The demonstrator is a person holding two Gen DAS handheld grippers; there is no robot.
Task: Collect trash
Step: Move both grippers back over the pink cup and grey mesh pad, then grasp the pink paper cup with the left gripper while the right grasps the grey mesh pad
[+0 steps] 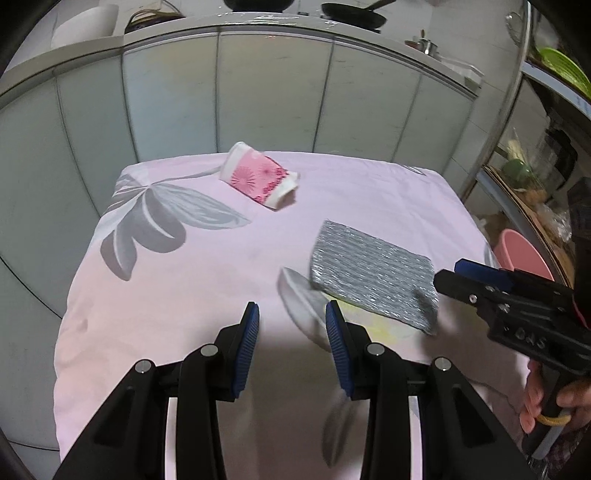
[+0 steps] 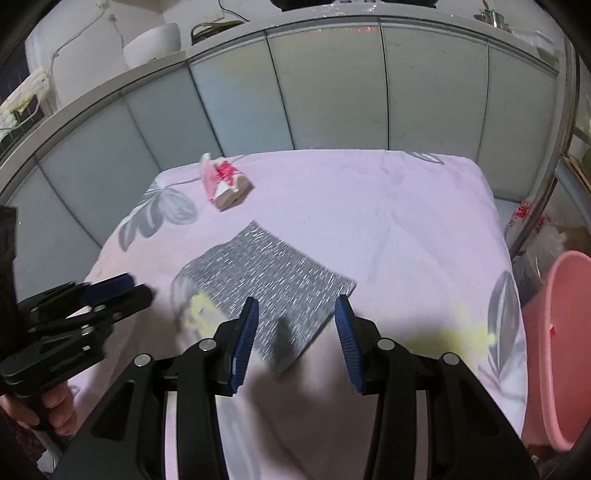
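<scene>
we're pre-grasp: left gripper [image 1: 292, 321] and right gripper [image 2: 295, 317] both spread, holding nothing. silver pouch [image 2: 266, 291] lies flat just ahead of the right; crushed pink cup [image 1: 258, 177] farther back. next: right closes on the pouch edge, then pink bin [image 2: 557, 332].

A home kitchen: a long counter [image 1: 258, 27] with pale cabinet doors [image 1: 273, 92] runs along the back, holding a black frying pan [image 1: 352, 14], a small steel pot [image 1: 424, 44] and a white pot-shaped container [image 2: 153, 44]. At the right, a metal rack [image 1: 517, 122] carries a green plate [image 1: 565, 70] and jars, with a pink plastic basin [image 2: 561, 332] on the floor beside it. In front, a table under a pink floral cloth [image 1: 192, 266]
</scene>
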